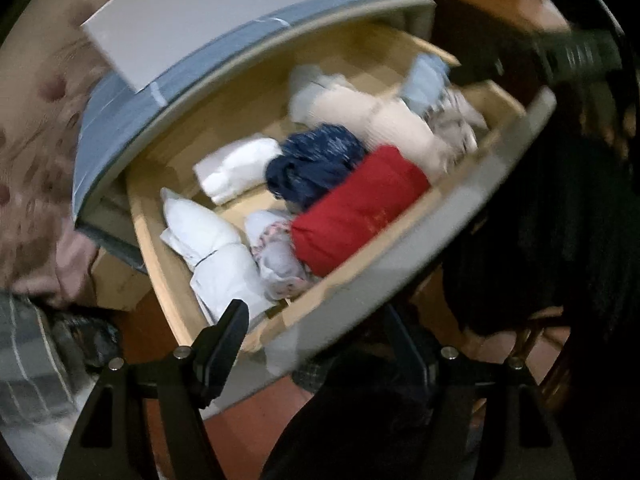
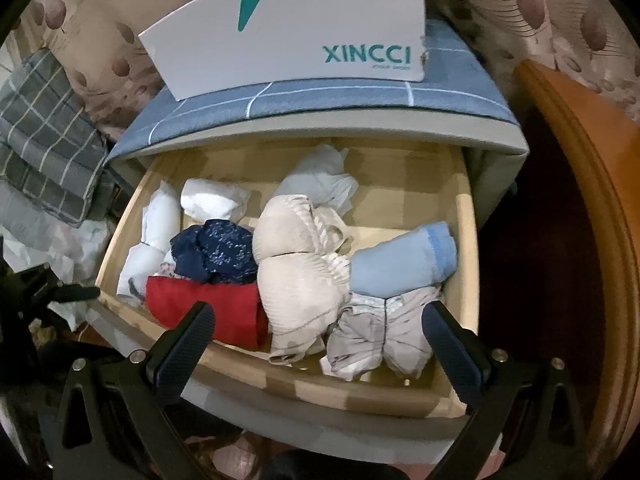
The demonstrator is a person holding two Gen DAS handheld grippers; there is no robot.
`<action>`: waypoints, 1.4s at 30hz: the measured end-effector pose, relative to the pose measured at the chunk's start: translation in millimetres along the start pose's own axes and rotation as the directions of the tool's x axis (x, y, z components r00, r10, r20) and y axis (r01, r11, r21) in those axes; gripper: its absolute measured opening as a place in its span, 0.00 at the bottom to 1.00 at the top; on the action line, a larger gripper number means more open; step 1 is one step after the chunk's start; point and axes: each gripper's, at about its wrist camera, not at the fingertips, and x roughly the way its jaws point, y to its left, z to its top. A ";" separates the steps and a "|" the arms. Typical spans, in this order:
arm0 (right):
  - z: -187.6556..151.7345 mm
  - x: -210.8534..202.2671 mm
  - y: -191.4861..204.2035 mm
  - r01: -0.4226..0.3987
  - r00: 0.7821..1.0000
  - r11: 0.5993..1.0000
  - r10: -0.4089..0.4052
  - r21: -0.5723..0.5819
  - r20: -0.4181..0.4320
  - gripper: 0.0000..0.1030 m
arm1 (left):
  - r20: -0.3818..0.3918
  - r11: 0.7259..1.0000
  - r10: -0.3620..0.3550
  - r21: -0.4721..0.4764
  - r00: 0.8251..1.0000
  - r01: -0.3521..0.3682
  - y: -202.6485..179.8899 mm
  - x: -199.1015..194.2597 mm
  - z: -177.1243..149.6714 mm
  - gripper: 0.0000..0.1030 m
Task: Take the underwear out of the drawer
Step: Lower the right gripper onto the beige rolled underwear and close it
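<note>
The wooden drawer stands pulled out, packed with folded underwear. A red piece, a navy patterned piece, a cream bra, a light blue roll and a pale grey piece lie along its front. My right gripper hangs open just above the front edge, with the cream bra and grey piece between its fingers and nothing held. In the blurred left wrist view, my left gripper is open at the drawer's front corner, near white rolls and the red piece.
A white XINCCI box rests on the blue checked cloth covering the cabinet top. A grey plaid quilt lies to the left and an orange wooden frame curves along the right. Patterned fabric hangs behind.
</note>
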 end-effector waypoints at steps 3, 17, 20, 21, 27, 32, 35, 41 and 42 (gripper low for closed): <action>2.8 3.1 2.2 -0.013 1.000 1.000 0.013 -0.009 -0.011 0.90 | 0.004 0.994 -0.062 -0.088 0.998 0.062 9.5 -1.9 0.3 0.70; 28.0 43.4 43.3 0.024 0.992 0.976 -0.050 -0.215 -0.117 0.67 | 0.127 0.931 -0.079 -0.346 0.989 0.119 40.8 -33.2 -1.8 0.70; 30.8 57.2 51.0 0.039 0.986 0.968 -0.077 -0.246 -0.147 0.61 | 0.125 0.896 0.011 -0.441 0.992 0.045 59.2 -33.8 -3.0 0.70; 31.5 63.4 53.0 0.045 0.984 0.965 -0.088 -0.258 -0.158 0.59 | 0.121 0.883 0.033 -0.469 0.992 0.028 65.2 -33.2 -3.8 0.70; 36.4 89.5 55.2 0.071 0.970 0.957 -0.132 -0.281 -0.206 0.56 | 0.095 0.822 0.021 -0.569 0.995 0.037 88.6 -26.9 -9.9 0.70; 37.4 109.4 52.0 0.067 0.958 0.958 -0.139 -0.279 -0.249 0.56 | 0.069 0.822 0.018 -0.569 0.997 0.025 90.0 -20.2 -8.5 0.70; 37.7 123.3 51.1 0.055 0.950 0.960 -0.135 -0.274 -0.281 0.57 | 0.052 0.823 0.009 -0.567 0.999 0.022 89.9 -15.3 -6.7 0.70; 39.9 145.1 58.0 0.065 0.930 0.949 -0.169 -0.308 -0.326 0.61 | 0.021 0.803 -0.035 -0.595 0.999 0.040 91.8 -2.0 -0.5 0.70; 40.1 149.7 58.0 0.068 0.923 0.949 -0.178 -0.309 -0.342 0.61 | 0.019 0.798 -0.043 -0.600 0.999 0.046 92.1 -0.3 0.7 0.70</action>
